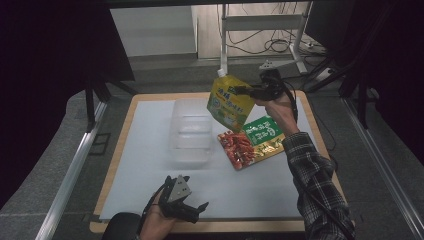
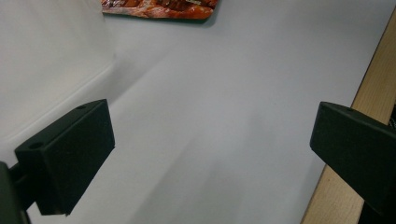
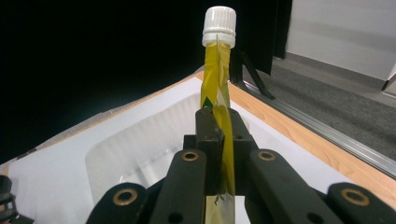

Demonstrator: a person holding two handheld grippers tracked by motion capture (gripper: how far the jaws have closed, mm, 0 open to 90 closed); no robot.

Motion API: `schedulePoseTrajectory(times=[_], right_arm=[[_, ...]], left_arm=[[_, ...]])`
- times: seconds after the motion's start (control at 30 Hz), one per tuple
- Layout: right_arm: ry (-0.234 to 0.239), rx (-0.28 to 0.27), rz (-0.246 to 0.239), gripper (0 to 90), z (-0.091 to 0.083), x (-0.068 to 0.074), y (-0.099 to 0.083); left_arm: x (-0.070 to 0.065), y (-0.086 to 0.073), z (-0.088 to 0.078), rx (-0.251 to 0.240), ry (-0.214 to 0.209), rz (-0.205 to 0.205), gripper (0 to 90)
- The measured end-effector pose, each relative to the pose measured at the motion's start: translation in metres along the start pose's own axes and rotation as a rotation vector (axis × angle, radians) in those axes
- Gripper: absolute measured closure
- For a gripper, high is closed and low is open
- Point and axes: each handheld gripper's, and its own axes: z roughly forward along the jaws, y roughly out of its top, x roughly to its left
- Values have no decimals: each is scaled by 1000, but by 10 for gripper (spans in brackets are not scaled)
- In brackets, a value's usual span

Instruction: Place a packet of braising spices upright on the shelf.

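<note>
A yellow spouted pouch (image 1: pixel 228 101) with a white cap (image 3: pixel 219 26) hangs in the air over the table's far middle, tilted. My right gripper (image 1: pixel 245 91) is shut on the pouch's upper edge; in the right gripper view the jaws pinch the thin yellow pouch (image 3: pixel 219 98) between them, above the clear tub (image 3: pixel 140 140). That clear plastic tub (image 1: pixel 190 131) stands on the white mat just left of the pouch. My left gripper (image 1: pixel 192 209) rests near the front edge, open, with nothing between its pads (image 2: pixel 70 154).
A flat red and green snack packet (image 1: pixel 252 141) lies right of the tub, its red edge (image 2: pixel 161 9) seen in the left gripper view. The white mat (image 1: pixel 150 170) covers a wooden table (image 1: pixel 120 130), whose edge (image 2: pixel 373 88) runs beside my left gripper.
</note>
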Motion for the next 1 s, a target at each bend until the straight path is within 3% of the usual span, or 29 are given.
schedulePoseTrajectory(times=[0.4, 0.6, 1.0], right_arm=[[19, -9, -8, 871, 23, -7, 11], [28, -15, -24, 871, 40, -11, 20], [38, -13, -45, 871, 67, -12, 31]], left_arm=[[1, 0, -1, -3, 4, 0, 0], [6, 0, -6, -35, 26, -43, 0], [7, 0, -6, -36, 22, -46, 0]])
